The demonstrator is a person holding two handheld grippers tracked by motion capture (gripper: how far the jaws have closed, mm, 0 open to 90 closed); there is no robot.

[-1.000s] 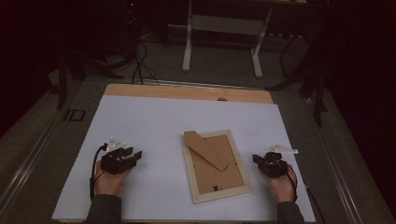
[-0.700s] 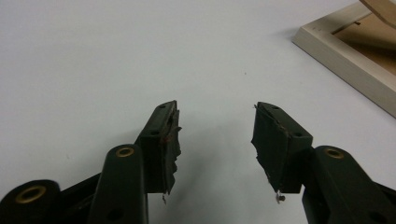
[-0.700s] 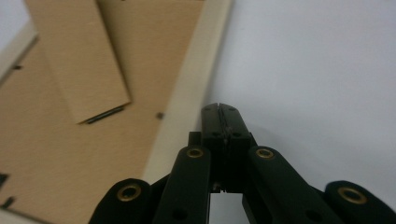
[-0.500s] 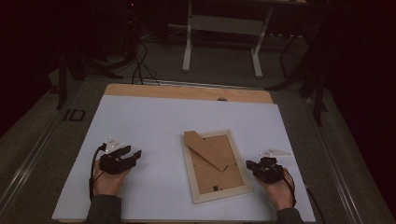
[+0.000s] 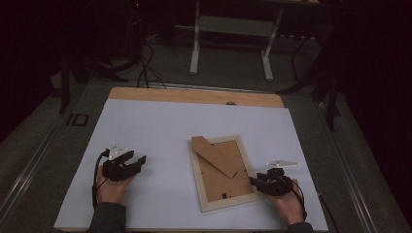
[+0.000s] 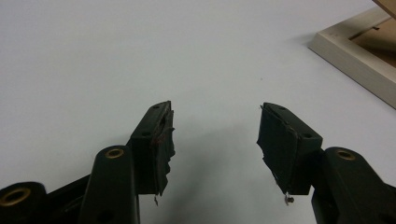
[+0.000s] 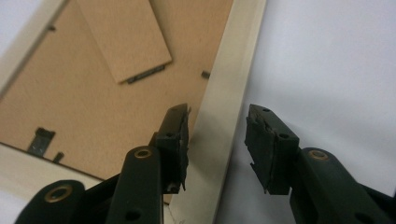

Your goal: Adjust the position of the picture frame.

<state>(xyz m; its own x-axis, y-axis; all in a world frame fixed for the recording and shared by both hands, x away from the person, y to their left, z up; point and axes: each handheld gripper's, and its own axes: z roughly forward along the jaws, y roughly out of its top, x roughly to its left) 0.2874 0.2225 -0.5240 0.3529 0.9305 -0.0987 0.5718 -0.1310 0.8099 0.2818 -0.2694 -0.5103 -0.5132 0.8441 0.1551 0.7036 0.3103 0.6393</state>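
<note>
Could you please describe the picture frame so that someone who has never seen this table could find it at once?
On the white sheet covering the table, look right of centre, near the front edge. There lies a pale wooden rectangular picture frame face down, its brown fibreboard back up, with a folded brown stand across it. It is the only flat wooden thing there, and the right tool straddles its right rail.

Looks like lab or recording studio, not home. Dark room, light falling on desk (image 5: pixel 145 126) alone. Desk top covered by plain white sheet (image 5: pixel 170 141), bare wood strip (image 5: pixel 194 95) at far edge. Grey carpeted floor (image 5: pixel 233 73) beyond. White metal legs of another table (image 5: pixel 197 43) far centre. Black cables (image 5: pixel 143 73) trailing on floor far left. Dark stand legs (image 5: pixel 330 92) far right.
</note>
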